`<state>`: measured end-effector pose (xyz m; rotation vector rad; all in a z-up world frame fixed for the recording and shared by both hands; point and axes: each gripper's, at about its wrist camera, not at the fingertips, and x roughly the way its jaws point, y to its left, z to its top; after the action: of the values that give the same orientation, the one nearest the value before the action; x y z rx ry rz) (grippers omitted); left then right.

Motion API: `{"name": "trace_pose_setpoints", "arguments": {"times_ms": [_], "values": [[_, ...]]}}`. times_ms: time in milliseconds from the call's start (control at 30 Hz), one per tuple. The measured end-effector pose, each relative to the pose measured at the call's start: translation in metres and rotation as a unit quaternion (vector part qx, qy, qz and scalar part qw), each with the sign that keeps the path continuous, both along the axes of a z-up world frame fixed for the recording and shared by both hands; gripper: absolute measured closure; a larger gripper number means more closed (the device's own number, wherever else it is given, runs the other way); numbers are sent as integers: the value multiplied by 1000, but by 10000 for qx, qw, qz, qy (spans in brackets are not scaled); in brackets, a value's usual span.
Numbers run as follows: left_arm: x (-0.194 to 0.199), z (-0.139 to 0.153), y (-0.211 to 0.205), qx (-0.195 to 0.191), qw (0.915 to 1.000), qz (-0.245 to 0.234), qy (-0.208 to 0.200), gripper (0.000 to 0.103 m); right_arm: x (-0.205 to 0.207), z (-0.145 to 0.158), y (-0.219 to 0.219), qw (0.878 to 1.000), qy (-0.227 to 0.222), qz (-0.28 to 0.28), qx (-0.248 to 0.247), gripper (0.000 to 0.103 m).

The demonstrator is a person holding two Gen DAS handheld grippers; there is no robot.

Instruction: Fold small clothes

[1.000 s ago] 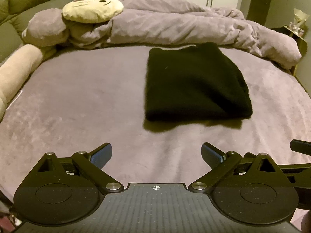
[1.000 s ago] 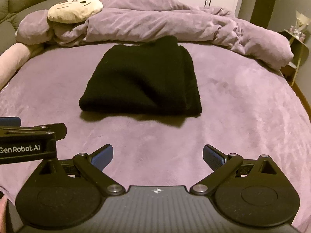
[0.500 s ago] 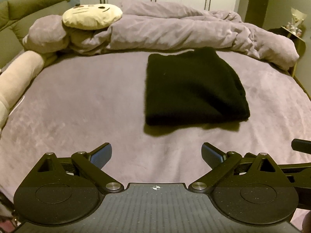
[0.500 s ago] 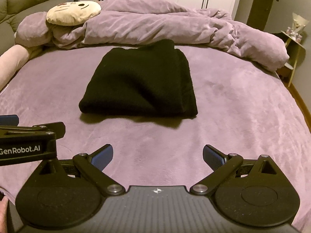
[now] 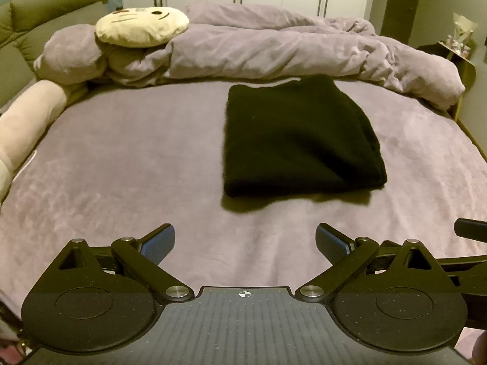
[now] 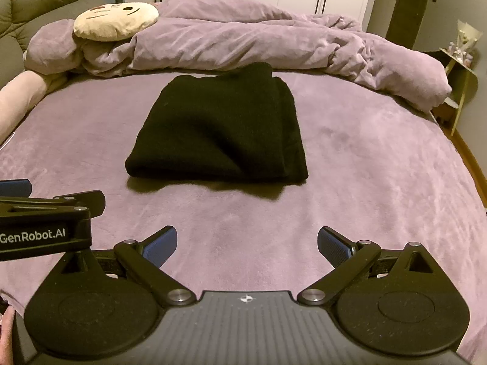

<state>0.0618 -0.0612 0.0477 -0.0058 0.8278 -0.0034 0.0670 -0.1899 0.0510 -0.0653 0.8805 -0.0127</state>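
A black knitted garment lies folded into a thick rectangle on the purple bed sheet. My left gripper hovers open over the sheet, well short of the garment's near edge, with nothing between its blue pads. My right gripper is open too, empty, just as far back from the garment. The left gripper's body with its white lettering shows at the left edge of the right wrist view, and part of the right gripper shows at the right edge of the left wrist view.
A rumpled purple duvet runs along the far side of the bed, with a cream face cushion on it. A pale bolster lines the left side. A small shelf stands right of the bed.
Both grippers have drawn back slightly from the folded garment, so it sits a little lower and farther in both views. Both stay open. The garment has not moved.
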Motion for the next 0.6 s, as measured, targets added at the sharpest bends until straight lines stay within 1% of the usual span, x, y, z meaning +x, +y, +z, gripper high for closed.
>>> {"name": "trace_pose_setpoints", "arguments": {"times_ms": [600], "values": [[5, -6, -4, -55, 10000, -14, 74, 1, 4, -7, 2, 9999, 121, -84, 57, 4]]}}
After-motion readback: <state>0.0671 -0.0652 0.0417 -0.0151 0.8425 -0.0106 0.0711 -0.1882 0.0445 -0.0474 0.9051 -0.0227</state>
